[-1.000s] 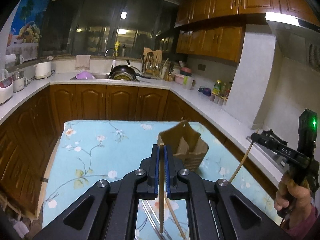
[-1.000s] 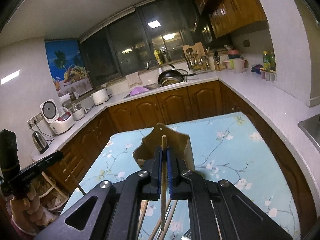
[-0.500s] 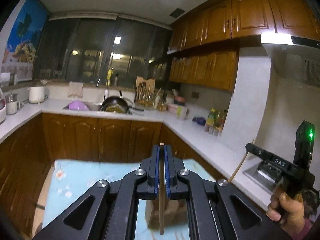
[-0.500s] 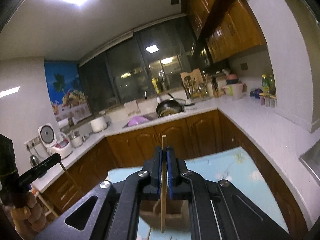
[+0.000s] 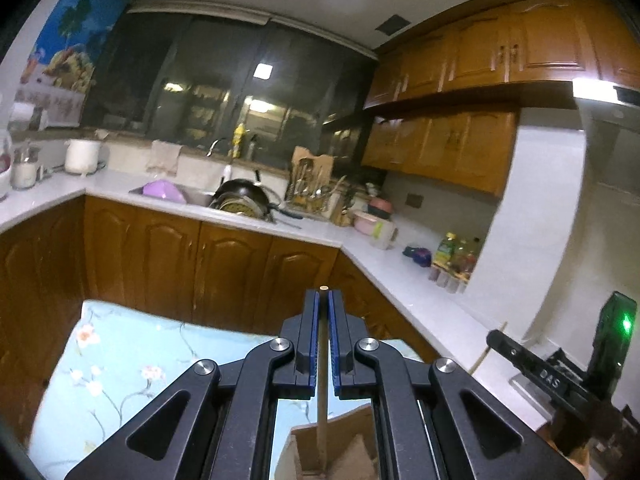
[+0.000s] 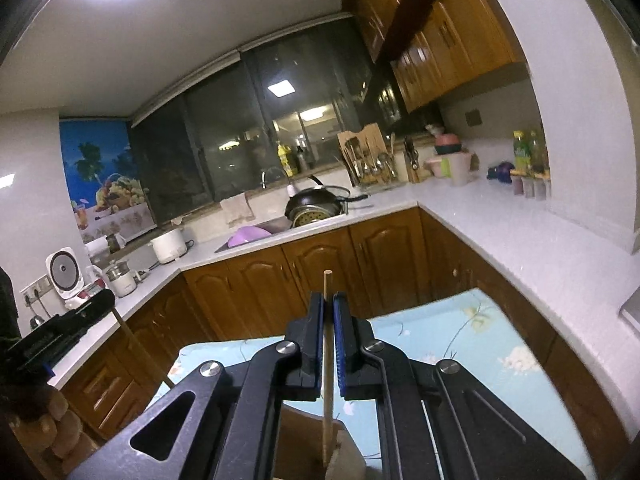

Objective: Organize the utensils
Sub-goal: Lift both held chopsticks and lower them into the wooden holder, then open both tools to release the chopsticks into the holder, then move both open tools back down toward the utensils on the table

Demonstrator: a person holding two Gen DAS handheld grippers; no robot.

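The left gripper (image 5: pixel 324 304) is clamped narrow on a wooden chopstick (image 5: pixel 321 392), its blue pads pinching the stick near the upper end so that only a stub shows above the jaws; the right gripper (image 6: pixel 328 308) is likewise nipped tight on a second chopstick (image 6: pixel 327 384), gripped a little lower, with more wood standing clear above; both sticks hang nearly upright, their lower ends down over the wooden utensil holder (image 5: pixel 340 452), which sits near, on the floral blue tablecloth (image 5: pixel 120 360), directly beneath each gripper; whether either tip has entered a compartment cannot be told, since the holder's mouth is mostly hidden behind the gripper bodies; in the left view the other gripper shows at the right edge, in the right view at the left edge, so the two stand side by side and apart; a chopstick of this kind is probably light, stiff and smooth, so it will likely not bend, but it may pivot or slide between flat pads if gripped off its middle line; the hold near the top seems sensible, leaving the long lower part free to go into the holder; the far counter, the sink (image 6: pixel 256 236) and its pan (image 6: pixel 316 196) play no part here.
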